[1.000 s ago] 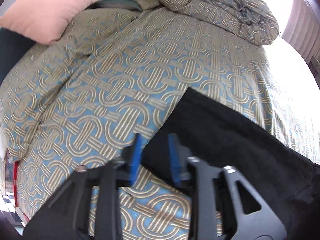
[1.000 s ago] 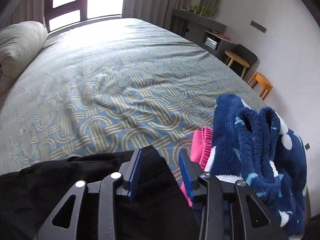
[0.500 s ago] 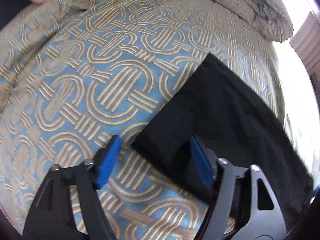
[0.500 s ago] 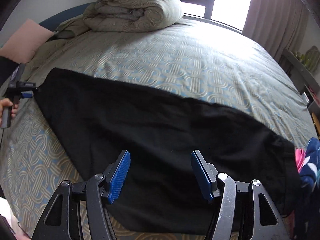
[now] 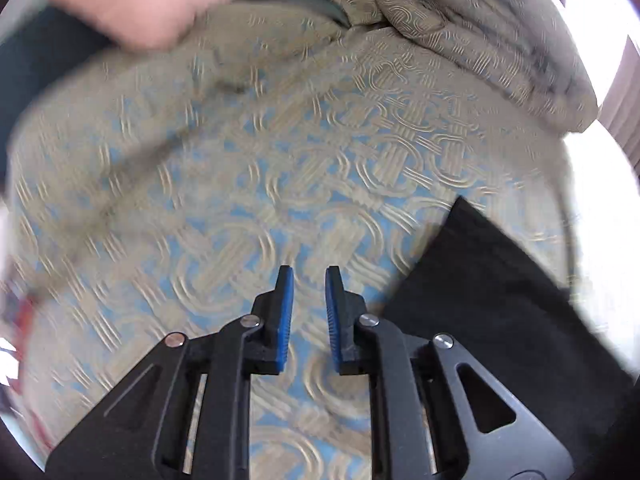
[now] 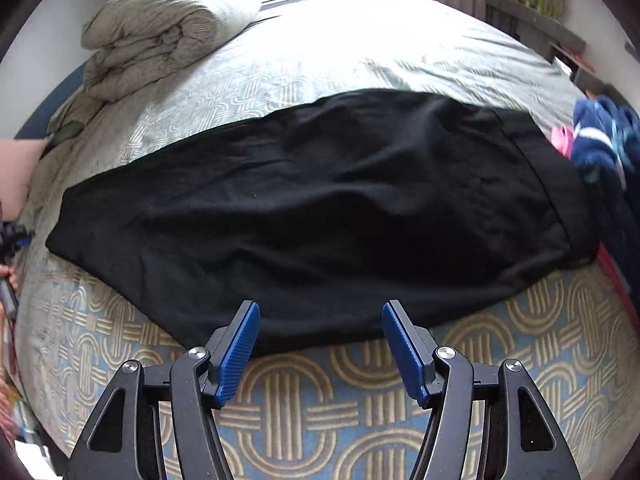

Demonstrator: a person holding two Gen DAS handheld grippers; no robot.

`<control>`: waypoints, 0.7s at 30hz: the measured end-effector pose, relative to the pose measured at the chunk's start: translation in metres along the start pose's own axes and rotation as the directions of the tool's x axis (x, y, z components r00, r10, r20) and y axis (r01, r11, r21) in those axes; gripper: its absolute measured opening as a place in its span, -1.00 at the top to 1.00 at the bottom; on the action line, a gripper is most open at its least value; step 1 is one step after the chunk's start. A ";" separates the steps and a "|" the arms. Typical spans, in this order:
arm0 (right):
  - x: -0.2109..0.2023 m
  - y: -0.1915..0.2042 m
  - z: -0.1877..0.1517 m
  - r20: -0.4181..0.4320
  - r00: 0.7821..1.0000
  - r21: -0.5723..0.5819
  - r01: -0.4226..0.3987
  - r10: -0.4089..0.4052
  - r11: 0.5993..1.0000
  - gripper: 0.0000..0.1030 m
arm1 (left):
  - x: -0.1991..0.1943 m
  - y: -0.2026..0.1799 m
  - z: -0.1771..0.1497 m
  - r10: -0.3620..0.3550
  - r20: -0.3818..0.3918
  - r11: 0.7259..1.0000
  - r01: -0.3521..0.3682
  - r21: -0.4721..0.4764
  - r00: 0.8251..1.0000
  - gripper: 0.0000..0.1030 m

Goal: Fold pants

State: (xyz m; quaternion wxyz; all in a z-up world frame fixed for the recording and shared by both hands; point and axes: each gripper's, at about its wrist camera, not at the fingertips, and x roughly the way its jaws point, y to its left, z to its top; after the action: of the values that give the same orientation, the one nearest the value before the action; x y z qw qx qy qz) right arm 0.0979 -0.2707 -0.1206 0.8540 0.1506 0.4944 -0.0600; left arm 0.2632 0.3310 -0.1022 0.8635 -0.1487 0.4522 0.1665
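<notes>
The pants lie flat across the bed, folded lengthwise into one long black band, with the waistband at the end nearest the blue fleece and the leg hems at the far end from it. Neither gripper holds them.

The right gripper hovers just off the pants' near edge, about mid-length, its jaws spread wide and empty. The left gripper sits beside the pants at the hem end, over bare bedspread; its jaws are nearly together with a narrow gap between the blue pads, and nothing is between them. The hem corner lies to the side of it, not in line with the fingers.

By my reading, the lengthwise fold is done and a crosswise fold is still to come.

What could go wrong:
- The left gripper is off the cloth, so closing where it stands would pinch bedspread or nothing.
- The pants are two layers thick; a shallow bite at the hem could catch only the top layer and peel the fold open.
- The left view is blurred, so I cannot judge its height above the bed.
- The fleece and a pink item lie right by the waistband, where a swinging fold could snag or drag them.
</notes>
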 end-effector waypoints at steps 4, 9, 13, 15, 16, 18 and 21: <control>-0.001 -0.009 -0.009 -0.006 1.000 0.021 -0.006 0.006 1.000 -0.26 | -0.005 0.005 -0.030 -0.129 -0.101 0.991 0.124 -0.055 0.986 -0.29; -0.001 0.001 -0.014 -0.003 1.000 0.026 -0.027 0.027 0.999 -0.26 | 0.011 -0.026 -0.049 -0.214 -0.214 0.977 0.211 -0.036 0.953 -0.29; -0.002 0.005 -0.019 0.002 1.000 0.031 -0.022 0.022 0.999 -0.26 | 0.027 -0.045 -0.048 -0.216 -0.234 0.976 0.207 -0.063 0.948 -0.30; -0.001 0.001 -0.020 -0.004 1.000 0.060 -0.024 0.024 0.998 -0.26 | 0.031 -0.049 -0.042 -0.201 -0.196 0.978 0.186 -0.092 0.960 -0.30; -0.001 -0.003 -0.022 -0.007 1.000 0.080 -0.025 0.026 0.996 -0.26 | 0.033 -0.049 -0.040 -0.205 -0.187 0.976 0.188 -0.106 0.961 -0.30; -0.001 -0.012 -0.025 -0.009 1.000 0.116 -0.019 0.020 0.993 -0.26 | 0.037 -0.047 -0.034 -0.215 -0.173 0.969 0.189 -0.157 0.961 -0.20; 0.001 -0.026 -0.030 -0.016 0.999 0.182 -0.032 0.035 0.983 -0.26 | 0.038 -0.046 -0.027 -0.225 -0.169 0.966 0.197 -0.164 0.960 0.88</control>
State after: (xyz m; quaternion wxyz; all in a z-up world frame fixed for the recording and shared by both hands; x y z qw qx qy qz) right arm 0.0674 -0.2856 -0.1404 0.8329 0.2368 0.4922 -0.0890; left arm 0.2836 0.2847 -0.1437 0.8171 -0.2739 0.4990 0.0913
